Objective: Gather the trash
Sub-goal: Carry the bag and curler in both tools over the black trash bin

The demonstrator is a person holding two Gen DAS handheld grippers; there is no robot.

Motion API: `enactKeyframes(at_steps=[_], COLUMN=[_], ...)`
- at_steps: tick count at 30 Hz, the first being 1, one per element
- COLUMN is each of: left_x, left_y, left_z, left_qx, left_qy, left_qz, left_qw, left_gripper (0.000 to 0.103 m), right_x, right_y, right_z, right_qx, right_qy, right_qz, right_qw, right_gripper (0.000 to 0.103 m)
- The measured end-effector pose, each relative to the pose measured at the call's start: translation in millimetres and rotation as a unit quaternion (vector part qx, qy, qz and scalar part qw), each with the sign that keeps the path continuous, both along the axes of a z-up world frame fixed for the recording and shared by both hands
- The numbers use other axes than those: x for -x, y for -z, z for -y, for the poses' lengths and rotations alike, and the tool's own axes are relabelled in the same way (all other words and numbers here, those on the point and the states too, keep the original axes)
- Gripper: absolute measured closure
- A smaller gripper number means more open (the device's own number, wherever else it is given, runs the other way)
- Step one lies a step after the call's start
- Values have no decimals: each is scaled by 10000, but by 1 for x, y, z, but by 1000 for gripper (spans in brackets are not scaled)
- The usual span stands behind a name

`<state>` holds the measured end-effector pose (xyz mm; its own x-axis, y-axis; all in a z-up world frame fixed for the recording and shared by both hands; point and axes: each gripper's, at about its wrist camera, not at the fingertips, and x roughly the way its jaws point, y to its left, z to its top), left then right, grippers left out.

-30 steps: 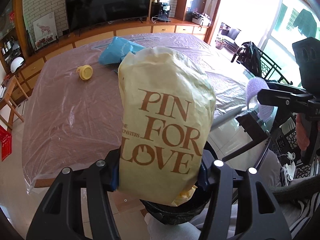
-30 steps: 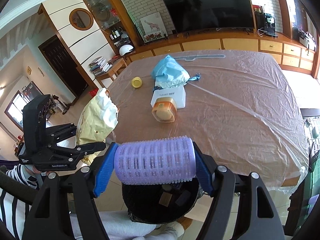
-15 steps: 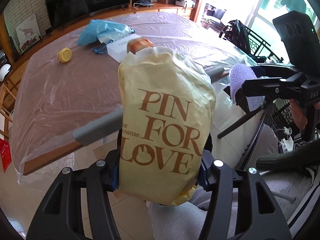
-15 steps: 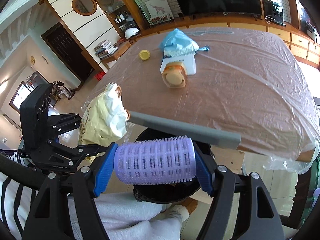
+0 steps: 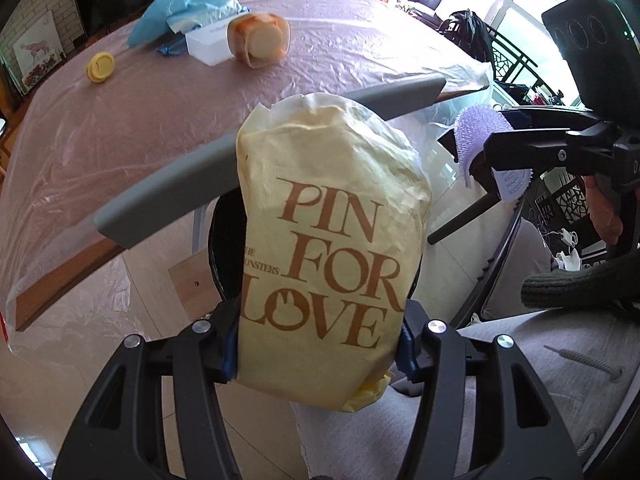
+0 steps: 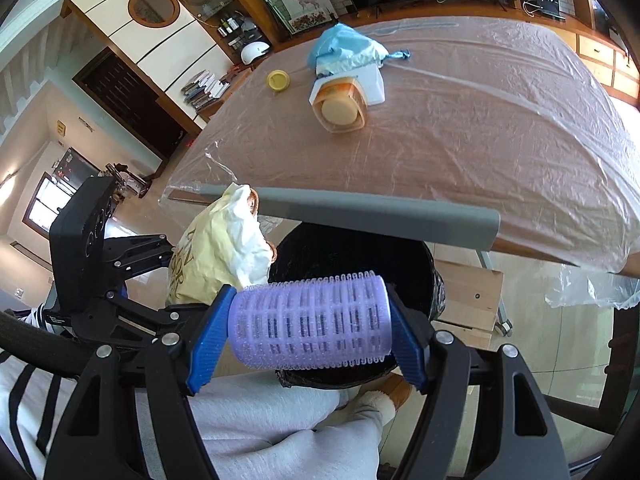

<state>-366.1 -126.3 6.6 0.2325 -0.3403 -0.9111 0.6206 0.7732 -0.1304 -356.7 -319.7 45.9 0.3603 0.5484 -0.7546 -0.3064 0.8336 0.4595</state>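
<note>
While a black-lined trash bin (image 6: 352, 256) waited on the floor below the table edge, a seated person held both hand-held grippers over it, each already loaded. The left gripper (image 5: 320, 344) was clamped on a crumpled yellow paper bag (image 5: 328, 248) printed "PIN FOR LOVE", its blue pads pressed into the bag's lower sides so that the bulk stood up ahead of the fingers and hid most of the bin's mouth. The right gripper (image 6: 308, 324) was closed on a purple hair roller (image 6: 310, 322), gripped end to end between the blue pads and carried crosswise just above the near rim. Both tools were tilted downward toward the bin, apparently to let the pieces fall straight in once released. A grey chair back (image 6: 360, 212) ran across between bin and table. More litter lay well apart on the plastic-covered table (image 6: 500, 132): an orange-lidded tub (image 6: 340, 108) tipped on its side against a white box (image 6: 374, 82), a blue plastic bag (image 6: 344, 50) behind them and a yellow lid (image 6: 278, 80) to one side.
</note>
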Motion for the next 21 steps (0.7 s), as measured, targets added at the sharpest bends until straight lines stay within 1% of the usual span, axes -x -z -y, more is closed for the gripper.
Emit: enactKeyframes(at_steps=[13, 21], left_x=[3, -3], left_y=[28, 42], left_z=[4, 7], left_qx=[-200, -299], left_qy=[3, -174], left_qz=[-311, -447], left_qw=[9993, 9984], left_gripper=[45, 45], right_x=[-9, -11], right_y=[25, 36], right_z=[0, 0], right_qx=[28, 101], right_qy=[133, 206], right_qz=[-252, -311], right_qw=[9996, 9993], right_gripper=[33, 33])
